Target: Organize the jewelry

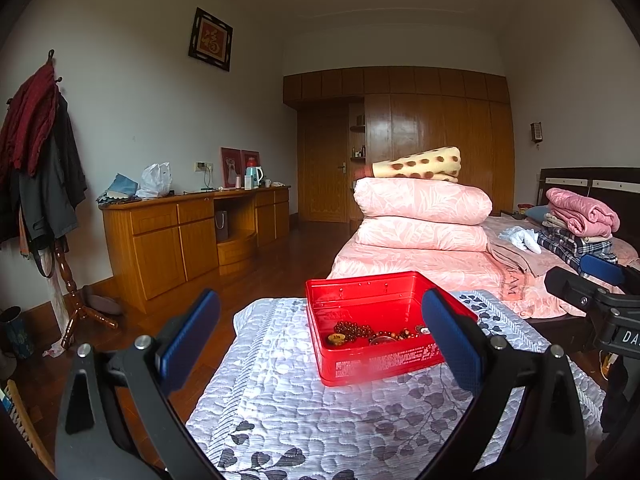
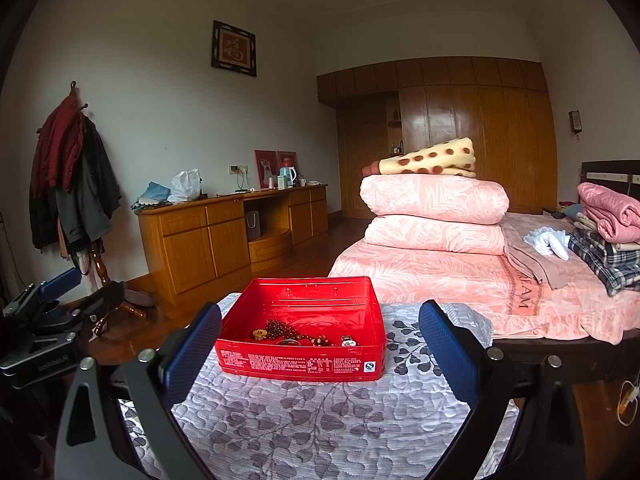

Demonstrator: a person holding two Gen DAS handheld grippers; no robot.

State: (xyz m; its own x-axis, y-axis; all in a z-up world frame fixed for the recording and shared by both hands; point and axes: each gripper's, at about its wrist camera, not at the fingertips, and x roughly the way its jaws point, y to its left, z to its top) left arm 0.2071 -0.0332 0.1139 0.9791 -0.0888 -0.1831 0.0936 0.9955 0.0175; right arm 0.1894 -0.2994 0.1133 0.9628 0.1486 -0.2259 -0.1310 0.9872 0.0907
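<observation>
A red tin box point(image 1: 384, 366) point(image 2: 304, 364) stands open on a grey leaf-patterned quilted surface point(image 1: 320, 420) point(image 2: 320, 412). Inside lie a dark red bead string point(image 1: 354, 329) point(image 2: 280, 328), a gold pendant point(image 2: 259, 334), smaller beads point(image 1: 400, 335) and a watch point(image 2: 349, 340). My left gripper point(image 1: 320, 340) is open and empty, held back from the box with its blue pads either side of it. My right gripper point(image 2: 320, 354) is open and empty, likewise short of the box. Each gripper shows at the other view's edge.
A bed point(image 2: 440, 276) with pink folded quilts point(image 1: 424, 216) and folded clothes point(image 2: 608, 236) lies behind and right. A wooden dresser point(image 1: 192, 236) stands along the left wall, a coat stand point(image 1: 44, 184) at far left, a wardrobe point(image 2: 460, 132) at the back.
</observation>
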